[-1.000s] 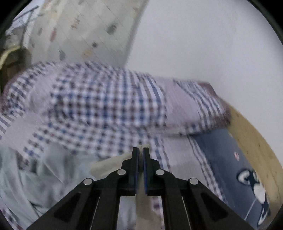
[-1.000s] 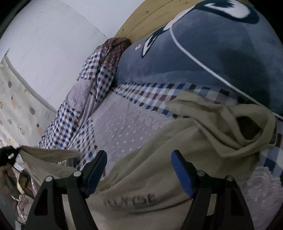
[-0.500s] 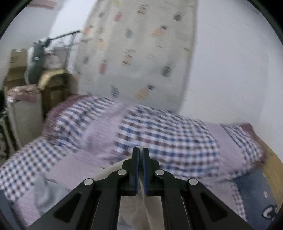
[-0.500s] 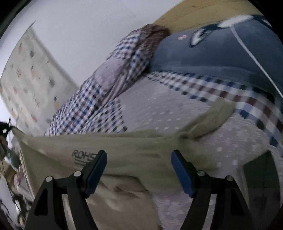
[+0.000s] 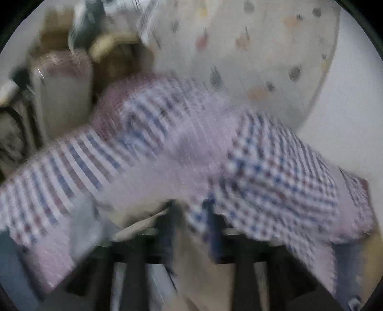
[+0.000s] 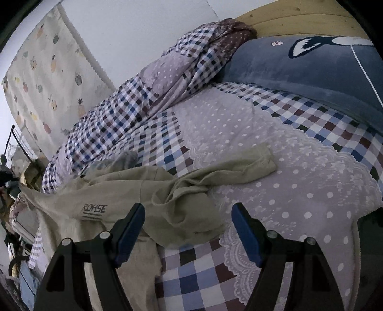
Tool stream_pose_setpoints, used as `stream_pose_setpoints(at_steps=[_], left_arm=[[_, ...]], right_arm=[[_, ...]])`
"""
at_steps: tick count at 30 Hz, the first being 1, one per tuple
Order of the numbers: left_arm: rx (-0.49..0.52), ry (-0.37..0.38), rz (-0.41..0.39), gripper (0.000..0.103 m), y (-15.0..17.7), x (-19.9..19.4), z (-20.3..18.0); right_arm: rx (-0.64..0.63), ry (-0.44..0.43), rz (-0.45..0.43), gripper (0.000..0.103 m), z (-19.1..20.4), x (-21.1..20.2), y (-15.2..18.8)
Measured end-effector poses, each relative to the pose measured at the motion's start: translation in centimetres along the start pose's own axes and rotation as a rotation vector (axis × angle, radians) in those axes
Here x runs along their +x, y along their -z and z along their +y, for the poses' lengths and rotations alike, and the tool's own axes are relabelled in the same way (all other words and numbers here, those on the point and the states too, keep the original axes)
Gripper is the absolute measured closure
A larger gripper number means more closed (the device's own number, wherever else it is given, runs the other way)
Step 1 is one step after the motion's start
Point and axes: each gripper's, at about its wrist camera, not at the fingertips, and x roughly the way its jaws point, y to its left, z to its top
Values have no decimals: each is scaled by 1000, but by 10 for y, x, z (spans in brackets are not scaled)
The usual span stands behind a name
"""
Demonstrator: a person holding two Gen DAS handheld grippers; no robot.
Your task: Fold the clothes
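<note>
Your right gripper [image 6: 188, 227] has its jaws spread wide and holds nothing; they hang just over the khaki garment [image 6: 153, 191] that lies crumpled on the bed, its printed "ROHSE" logo [image 6: 93, 210] facing up beside the left blue pad and one sleeve [image 6: 241, 162] stretched toward the pillow. The garment's far left corner is drawn out taut toward the frame edge, where what pulls it is too small to make out. Your left gripper [image 5: 191, 229] is smeared by motion blur; its jaws look parted, with pale cloth [image 5: 148, 222] beside and under them, but you cannot tell whether they grip it. Behind the garment a grey-blue piece of clothing [image 6: 124, 160] is half hidden. The bed wears a lilac dotted and checked bedspread [image 6: 275, 148], and a rolled checked quilt [image 6: 134, 107] runs along the wall. A blue pillow [image 6: 311, 69] sits against the wooden headboard [image 6: 287, 19]. A fruit-print curtain [image 6: 43, 79] hangs on the white wall, and cluttered furniture at the left edge is too blurred to name.
</note>
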Motion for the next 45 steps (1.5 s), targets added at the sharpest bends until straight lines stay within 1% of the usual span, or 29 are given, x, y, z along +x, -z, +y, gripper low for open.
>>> stream_pose_setpoints(at_steps=[1, 2, 4, 7, 9, 13, 15, 17, 20, 23, 26, 29, 30, 31, 32, 33, 34, 35, 36, 37, 38, 39, 40, 41, 42, 45], left_arm=[[17, 6, 33, 31, 9, 5, 5], [42, 7, 47, 30, 19, 5, 9], [88, 20, 76, 26, 41, 3, 17], [123, 119, 128, 26, 82, -11, 24], [136, 209, 168, 26, 124, -33, 28], [162, 324, 266, 26, 219, -77, 40], [148, 376, 317, 26, 264, -93, 47], [121, 431, 363, 26, 308, -107, 55], [79, 487, 433, 26, 370, -116, 62], [61, 510, 451, 26, 414, -118, 63], [56, 547, 437, 26, 434, -118, 57], [60, 576, 407, 26, 443, -118, 52], [68, 574, 394, 28, 447, -118, 51], [75, 564, 378, 34, 448, -118, 50], [78, 557, 370, 38, 450, -118, 48], [75, 559, 379, 52, 451, -115, 46], [70, 565, 391, 59, 451, -113, 43], [68, 565, 398, 61, 452, -111, 42], [68, 563, 402, 68, 452, -109, 43], [67, 565, 410, 84, 455, -107, 43], [68, 565, 419, 93, 457, -106, 43], [68, 563, 420, 98, 458, -106, 44], [67, 563, 405, 99, 458, -109, 44], [62, 564, 389, 99, 458, -112, 45], [51, 569, 368, 100, 455, -119, 50], [8, 588, 262, 100, 442, -151, 70]], right_arm=[[-2, -4, 5, 24, 1, 1, 1], [-5, -9, 11, 24, 3, 2, 1], [-14, -19, 22, 24, 6, 3, 2], [-30, -51, 46, 24, 11, 3, 5], [-40, -75, 56, 24, 14, 1, 8], [-47, -109, 56, 24, 16, -8, 13], [-37, -136, 54, 24, 15, -14, 16], [-46, -144, 63, 24, 15, -21, 22], [-72, -143, 83, 24, 16, -33, 35], [-99, -142, 103, 24, 16, -45, 47], [-130, -148, 158, 24, 14, -58, 69], [-140, -168, 204, 24, 9, -74, 90], [-144, -172, 220, 24, 8, -78, 98], [-152, -169, 238, 25, 7, -81, 104], [-163, -167, 258, 27, 7, -83, 112], [-183, -161, 279, 32, 7, -84, 119], [-202, -151, 295, 33, 8, -85, 125], [-218, -139, 308, 34, 9, -84, 130], [-237, -125, 322, 36, 10, -82, 135], [-253, -114, 335, 39, 12, -80, 139], [-271, -104, 343, 46, 14, -77, 143], [-296, -91, 346, 58, 18, -75, 146], [-320, -80, 343, 67, 23, -75, 149], [-343, -71, 339, 93, 27, -75, 152], [-360, -63, 332, 101, 32, -78, 155], [-355, -45, 282, 101, 35, -92, 157]])
